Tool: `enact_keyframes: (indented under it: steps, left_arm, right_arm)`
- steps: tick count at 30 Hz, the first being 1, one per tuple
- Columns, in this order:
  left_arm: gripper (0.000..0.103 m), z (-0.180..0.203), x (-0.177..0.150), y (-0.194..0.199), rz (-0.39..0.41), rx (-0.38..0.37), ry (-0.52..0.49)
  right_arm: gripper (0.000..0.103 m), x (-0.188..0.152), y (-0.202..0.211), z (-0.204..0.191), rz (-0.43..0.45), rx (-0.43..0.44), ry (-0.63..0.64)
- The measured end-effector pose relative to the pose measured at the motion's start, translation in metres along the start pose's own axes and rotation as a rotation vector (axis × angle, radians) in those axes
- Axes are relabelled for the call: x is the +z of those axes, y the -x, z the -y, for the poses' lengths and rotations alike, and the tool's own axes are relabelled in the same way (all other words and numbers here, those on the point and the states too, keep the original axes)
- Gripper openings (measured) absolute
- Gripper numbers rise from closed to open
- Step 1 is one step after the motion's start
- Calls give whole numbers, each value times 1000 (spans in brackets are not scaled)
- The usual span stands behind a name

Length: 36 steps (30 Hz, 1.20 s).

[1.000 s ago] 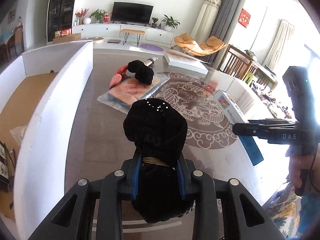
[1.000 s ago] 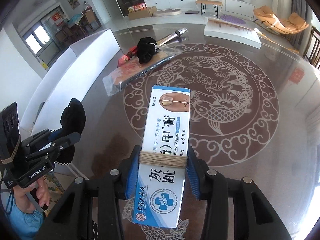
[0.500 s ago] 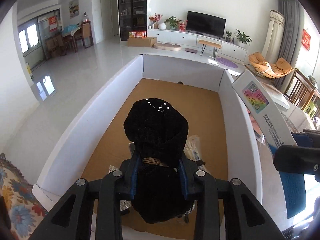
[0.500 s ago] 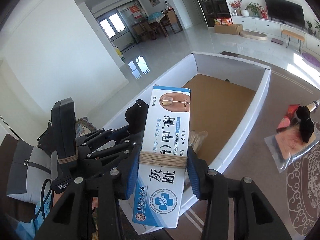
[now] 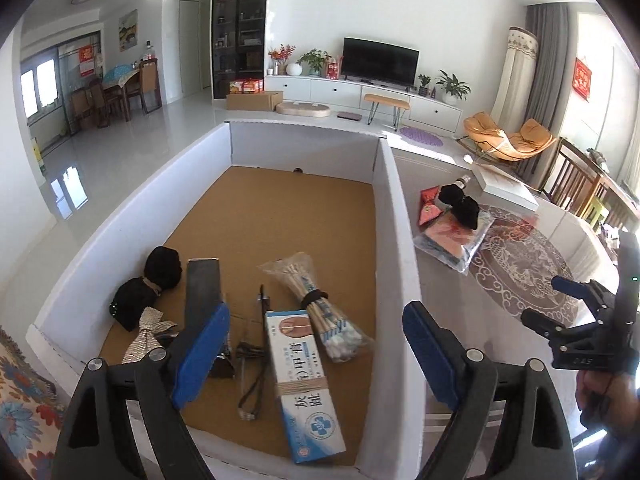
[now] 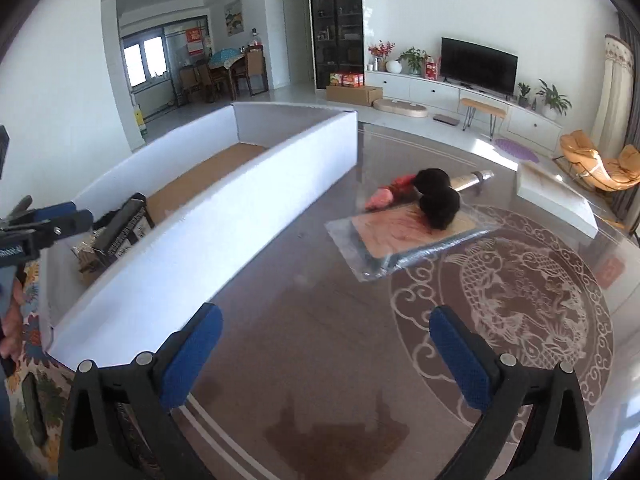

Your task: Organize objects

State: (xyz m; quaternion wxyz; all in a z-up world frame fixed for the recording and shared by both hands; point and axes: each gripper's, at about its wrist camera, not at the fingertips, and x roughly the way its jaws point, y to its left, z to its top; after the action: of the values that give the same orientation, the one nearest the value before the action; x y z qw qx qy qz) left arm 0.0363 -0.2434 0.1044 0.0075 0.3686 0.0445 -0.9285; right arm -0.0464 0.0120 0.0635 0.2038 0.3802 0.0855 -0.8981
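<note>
Both grippers are empty with jaws spread wide: left gripper (image 5: 316, 344) tilts downward, right gripper (image 6: 326, 350) sits level off to its right side.

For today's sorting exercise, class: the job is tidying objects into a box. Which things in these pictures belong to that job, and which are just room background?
Part of the job:
- white cardboard box with brown floor
- blue-and-white nail cream carton
- bagged bundle of cotton swabs
- black velvet hair tie
- clear flat packet

Just background:
- black television
- orange lounge chair
</note>
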Motion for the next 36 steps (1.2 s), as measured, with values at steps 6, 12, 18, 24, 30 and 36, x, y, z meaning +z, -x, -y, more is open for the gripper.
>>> enact_keyframes:
  steps: [6,12,18,24,30,36]
  left_arm:
    - [92,96,-13,7,-30,-217,-178]
    - [92,165,-43,-32,-137,-219,-275]
    - [92,200,-63,-61,-156,-121,-357]
    - [92,224,-72,-77,-178,-107,-439]
    - [92,224,-28,-126,-227,-184,-357]
    - [92,220,58,-198,-231,-147,-329]
  right_arm:
    - [103,-66,-7,126,-133,-216,-145]
    - [103,-89,4,168,-148,-267,-265]
    - [103,-90,2,176,-151,-273,-312]
    - [103,-89,-1,176,-152,-274,-311]
    - [103,-89,-1,176,-152,-275,-311]
    - [103,-89,-1,176,-152,-275,-311]
